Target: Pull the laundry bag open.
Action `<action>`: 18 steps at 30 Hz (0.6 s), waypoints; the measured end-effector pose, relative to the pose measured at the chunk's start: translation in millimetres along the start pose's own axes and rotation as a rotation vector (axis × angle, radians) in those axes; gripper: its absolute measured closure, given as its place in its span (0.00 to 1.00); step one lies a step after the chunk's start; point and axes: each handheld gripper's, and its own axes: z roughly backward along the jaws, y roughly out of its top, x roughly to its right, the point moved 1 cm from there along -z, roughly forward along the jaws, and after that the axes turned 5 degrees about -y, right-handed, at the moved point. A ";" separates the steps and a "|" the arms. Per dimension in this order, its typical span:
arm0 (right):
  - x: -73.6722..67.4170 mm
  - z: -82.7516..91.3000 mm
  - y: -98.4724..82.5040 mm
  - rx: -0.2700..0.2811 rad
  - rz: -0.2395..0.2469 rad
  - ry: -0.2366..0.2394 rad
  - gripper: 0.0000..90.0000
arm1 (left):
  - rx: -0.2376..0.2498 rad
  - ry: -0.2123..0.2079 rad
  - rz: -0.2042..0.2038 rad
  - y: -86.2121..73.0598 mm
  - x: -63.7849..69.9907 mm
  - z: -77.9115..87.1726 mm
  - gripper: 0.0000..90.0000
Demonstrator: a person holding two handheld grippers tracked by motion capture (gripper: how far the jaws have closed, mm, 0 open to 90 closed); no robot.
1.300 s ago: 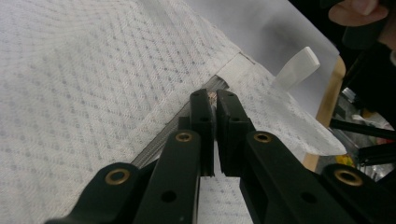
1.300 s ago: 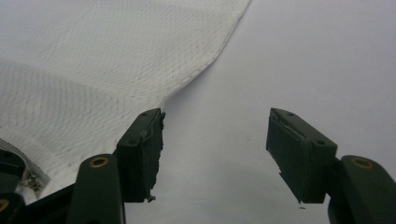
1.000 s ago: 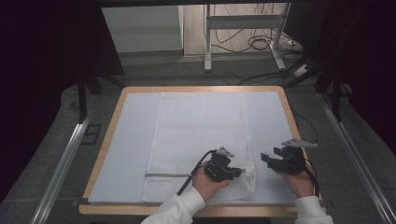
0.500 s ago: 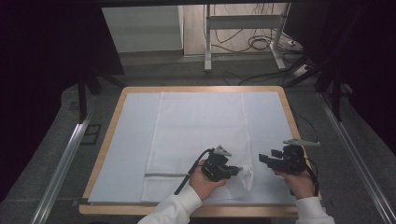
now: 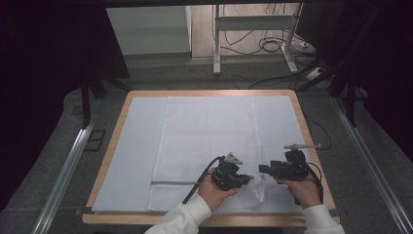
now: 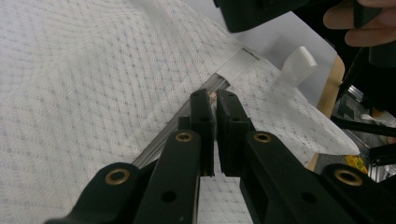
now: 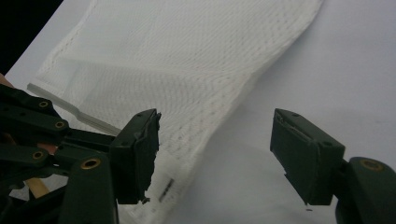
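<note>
A white mesh bag (image 5: pixel 209 131) lies flat on the pale table cover. Its grey zipper (image 5: pixel 173 183) runs along the near end. My left gripper (image 5: pixel 247 179) rests on the bag's near right part. In the left gripper view its jaws (image 6: pixel 214 95) are shut on the small zipper pull (image 6: pixel 212 96) at the end of the zipper band (image 6: pixel 222 80). My right gripper (image 5: pixel 262 169) hovers just right of it, pointing left. Its jaws (image 7: pixel 215 149) have just been opening and stand wide, with nothing pressed between them. The bag's edge (image 7: pixel 219 116) lies below them.
The table's wooden rim (image 5: pixel 311 146) frames the cover. A small white tab (image 6: pixel 296 65) sticks up from the bag's corner. Metal rails (image 5: pixel 68 165) run along both sides of the table. Behind it are stand legs (image 5: pixel 216 44) and cables (image 5: pixel 272 46) on the floor.
My right gripper has shifted a little to the left, closer to the left gripper, and its jaws have spread wider. The left gripper has stayed put on the zipper.
</note>
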 end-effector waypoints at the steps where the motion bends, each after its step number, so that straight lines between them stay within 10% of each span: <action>1: -1.0 -1.4 0.2 -0.007 0.000 0.001 0.36 | 0.002 0.000 0.000 -0.1 0.1 -0.3 0.97; 18: -7.4 -33.4 1.2 -0.095 -0.072 0.044 0.42 | -0.005 0.000 -0.004 -1.0 1.3 -2.2 0.97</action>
